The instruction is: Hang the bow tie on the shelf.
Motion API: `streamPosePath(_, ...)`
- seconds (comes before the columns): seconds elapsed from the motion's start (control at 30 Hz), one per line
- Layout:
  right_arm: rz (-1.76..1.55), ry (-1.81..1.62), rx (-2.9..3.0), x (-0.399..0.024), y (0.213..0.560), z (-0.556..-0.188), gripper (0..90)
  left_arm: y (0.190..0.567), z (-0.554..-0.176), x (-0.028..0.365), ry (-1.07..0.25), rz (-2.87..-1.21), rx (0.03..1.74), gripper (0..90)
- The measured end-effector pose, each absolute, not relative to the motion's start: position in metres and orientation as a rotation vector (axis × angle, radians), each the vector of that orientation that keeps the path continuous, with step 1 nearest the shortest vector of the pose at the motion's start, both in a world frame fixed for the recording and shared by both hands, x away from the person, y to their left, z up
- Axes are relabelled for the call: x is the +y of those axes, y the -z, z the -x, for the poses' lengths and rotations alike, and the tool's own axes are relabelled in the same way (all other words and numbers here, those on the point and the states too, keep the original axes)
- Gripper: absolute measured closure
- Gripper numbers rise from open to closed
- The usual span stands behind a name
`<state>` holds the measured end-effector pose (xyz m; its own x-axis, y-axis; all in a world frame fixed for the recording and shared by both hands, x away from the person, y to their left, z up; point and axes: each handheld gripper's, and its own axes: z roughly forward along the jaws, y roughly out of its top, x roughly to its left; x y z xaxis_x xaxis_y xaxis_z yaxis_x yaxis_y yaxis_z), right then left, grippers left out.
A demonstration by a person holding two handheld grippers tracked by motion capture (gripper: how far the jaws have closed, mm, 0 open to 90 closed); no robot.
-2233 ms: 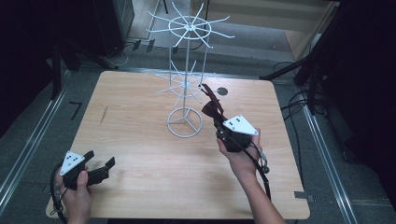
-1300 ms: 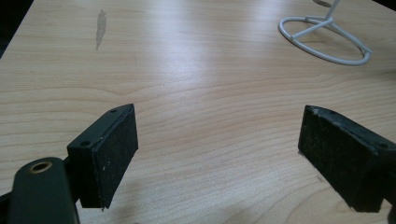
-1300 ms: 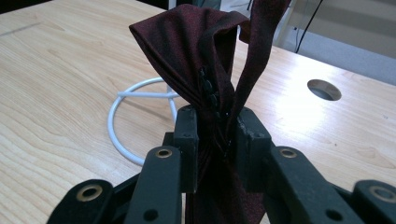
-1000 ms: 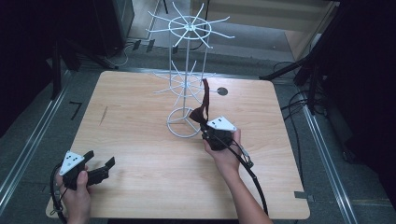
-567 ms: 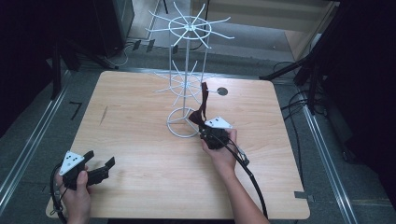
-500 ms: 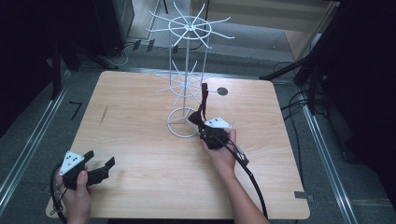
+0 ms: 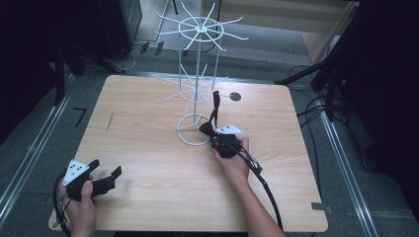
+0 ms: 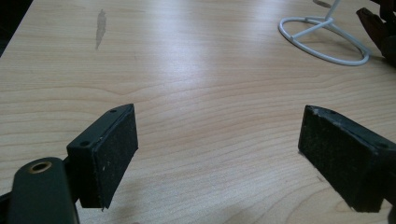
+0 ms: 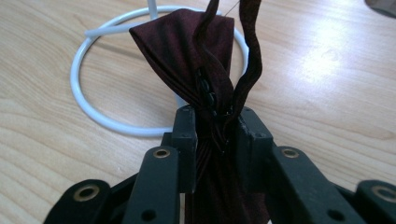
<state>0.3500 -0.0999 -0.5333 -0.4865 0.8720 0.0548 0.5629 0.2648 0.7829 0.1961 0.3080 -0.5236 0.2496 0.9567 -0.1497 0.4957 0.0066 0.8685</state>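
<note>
Now right claw (image 7: 213, 134) pinching dark red bow tie (image 9: 196, 60) at its knot, jaws pressed on fabric, just beside ring base of white wire stand (image 7: 196, 89) near desk (image 7: 148, 163) centre. Tie strap (image 7: 215, 101) rising toward stand's lower arms. Left claw (image 7: 104, 178) spread wide, holding nothing, low over desk's near-left corner.

Wire rack (image 7: 197, 94) on table (image 7: 148, 128), rear-centre
</note>
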Motion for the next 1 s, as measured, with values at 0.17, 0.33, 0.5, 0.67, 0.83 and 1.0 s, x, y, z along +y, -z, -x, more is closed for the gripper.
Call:
streamPosePath(0.17,-1.29,-1.129,2.176,-0.102,0.531,-0.346,51.7,0.524,-0.196,0.308,-0.645,-1.623,1.375,12.7)
streamPosePath(0.33,-1.265,-1.105,2.192,-0.101,0.524,-0.34,23.6,0.524,-0.196,0.308,-0.645,-1.622,1.374,12.7)
streamPosePath(0.5,-1.241,-1.069,2.199,-0.109,0.514,-0.328,6.2,0.524,-0.196,0.308,-0.649,-1.625,1.377,12.7)
streamPosePath(0.67,-1.249,-1.121,2.186,-0.122,0.504,-0.319,3.9,0.524,-0.196,0.307,-0.65,-1.63,1.374,12.6)
streamPosePath(0.83,-1.264,-1.136,2.147,-0.137,0.498,-0.311,0.0,0.524,-0.196,0.307,-0.654,-1.633,1.373,12.6)
streamPosePath(1.0,-1.286,-1.163,2.117,-0.157,0.493,-0.301,0.0,0.524,-0.196,0.307,-0.656,-1.635,1.371,12.2)
